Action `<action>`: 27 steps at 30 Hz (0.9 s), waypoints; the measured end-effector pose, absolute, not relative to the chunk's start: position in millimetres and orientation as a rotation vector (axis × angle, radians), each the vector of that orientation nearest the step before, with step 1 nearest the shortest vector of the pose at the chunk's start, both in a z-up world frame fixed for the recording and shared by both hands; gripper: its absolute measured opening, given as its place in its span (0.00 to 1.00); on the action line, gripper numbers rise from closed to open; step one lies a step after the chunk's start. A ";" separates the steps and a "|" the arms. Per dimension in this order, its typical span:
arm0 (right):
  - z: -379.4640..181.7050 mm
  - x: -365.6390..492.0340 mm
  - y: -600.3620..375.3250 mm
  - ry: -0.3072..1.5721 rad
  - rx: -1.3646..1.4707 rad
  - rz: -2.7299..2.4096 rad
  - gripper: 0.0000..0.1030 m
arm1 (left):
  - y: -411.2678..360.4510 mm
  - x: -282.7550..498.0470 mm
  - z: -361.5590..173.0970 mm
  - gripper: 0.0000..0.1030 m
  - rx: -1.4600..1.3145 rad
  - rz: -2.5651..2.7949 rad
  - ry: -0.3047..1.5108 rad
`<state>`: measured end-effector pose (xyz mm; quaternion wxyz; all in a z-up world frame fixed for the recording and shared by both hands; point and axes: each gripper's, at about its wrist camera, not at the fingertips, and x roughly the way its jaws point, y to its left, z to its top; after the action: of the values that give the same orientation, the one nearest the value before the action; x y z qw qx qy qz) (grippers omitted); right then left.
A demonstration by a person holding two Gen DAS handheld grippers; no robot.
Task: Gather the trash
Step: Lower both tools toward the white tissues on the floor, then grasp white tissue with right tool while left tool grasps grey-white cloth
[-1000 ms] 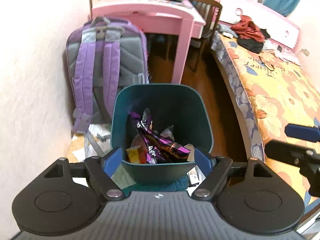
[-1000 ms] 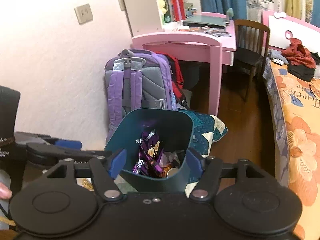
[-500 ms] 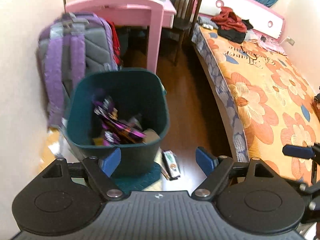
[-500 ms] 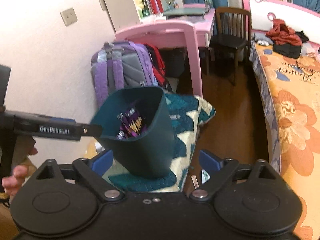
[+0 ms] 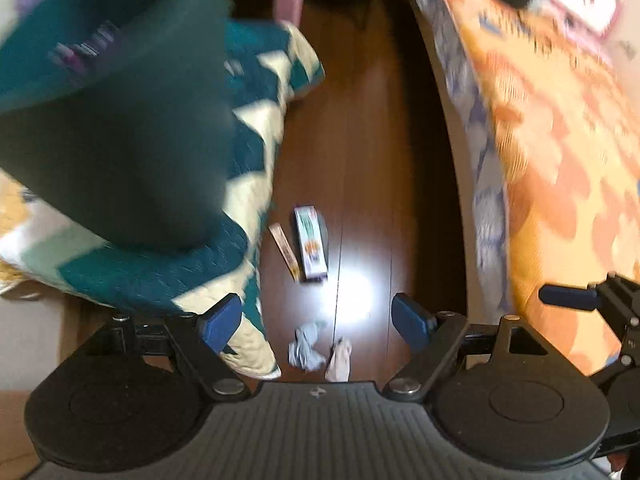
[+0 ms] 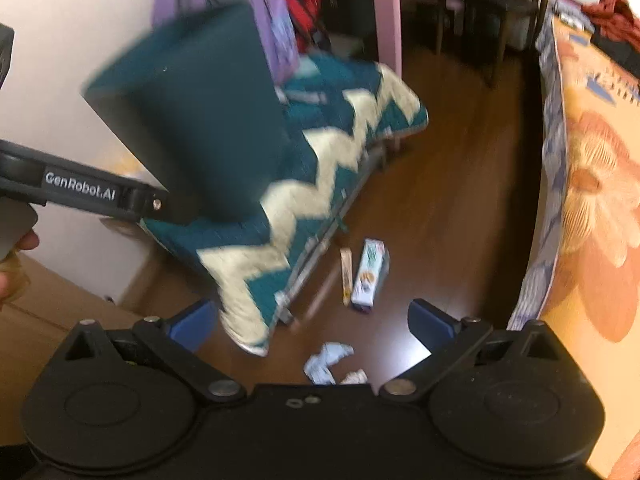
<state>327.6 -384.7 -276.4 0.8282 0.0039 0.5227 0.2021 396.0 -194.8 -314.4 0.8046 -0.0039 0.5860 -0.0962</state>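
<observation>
A dark teal trash bin (image 5: 120, 132) with wrappers inside stands on a teal-and-cream quilt (image 5: 248, 148); it also shows in the right wrist view (image 6: 200, 120). On the wood floor lie a small carton (image 5: 309, 244), a thin strip wrapper (image 5: 285, 250), a crumpled bluish tissue (image 5: 305, 346) and a pale scrap (image 5: 339, 361). The right wrist view shows the carton (image 6: 369, 273), strip (image 6: 346, 276) and tissue (image 6: 326, 362). My left gripper (image 5: 318, 322) is open and empty above the tissue. My right gripper (image 6: 312, 322) is open and empty above the same litter.
A bed with an orange floral cover (image 5: 560, 140) runs along the right, also in the right wrist view (image 6: 592, 184). A pink desk leg (image 6: 386, 12), a purple backpack (image 6: 276, 28) and a dark chair (image 6: 492, 12) stand behind. A cardboard box (image 6: 60, 312) sits at left.
Both grippers have swung down and right, away from the bin's opening toward the floor litter beside the quilt. Both stay open and empty.
</observation>
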 end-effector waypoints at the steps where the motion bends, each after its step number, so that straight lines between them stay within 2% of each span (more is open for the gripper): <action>1: -293.0 329.3 -385.7 1.130 0.009 0.414 1.00 | -200.0 399.2 -334.5 0.80 0.013 -0.222 1.273; 6: -391.0 332.1 -384.2 1.195 0.027 0.342 0.98 | -227.5 407.8 -454.7 0.80 0.131 -0.309 1.369; 10: -472.4 333.4 -390.8 1.270 0.129 0.265 0.95 | -244.4 406.4 -540.3 0.79 0.173 -0.366 1.449; 15: -576.4 319.6 -386.3 1.352 0.120 0.269 0.92 | -262.0 402.3 -639.4 0.79 0.207 -0.391 1.519; 25: -735.4 309.4 -370.4 1.418 0.062 0.316 0.84 | -262.1 415.1 -801.4 0.79 0.161 -0.261 1.647; 27: -757.8 311.6 -367.1 1.426 0.062 0.319 0.79 | -261.5 418.9 -823.5 0.79 0.174 -0.240 1.666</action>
<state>311.6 -367.1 -757.8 0.7443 0.0282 0.6512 0.1454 418.9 -261.5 -823.5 0.6628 0.0768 0.7372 -0.1062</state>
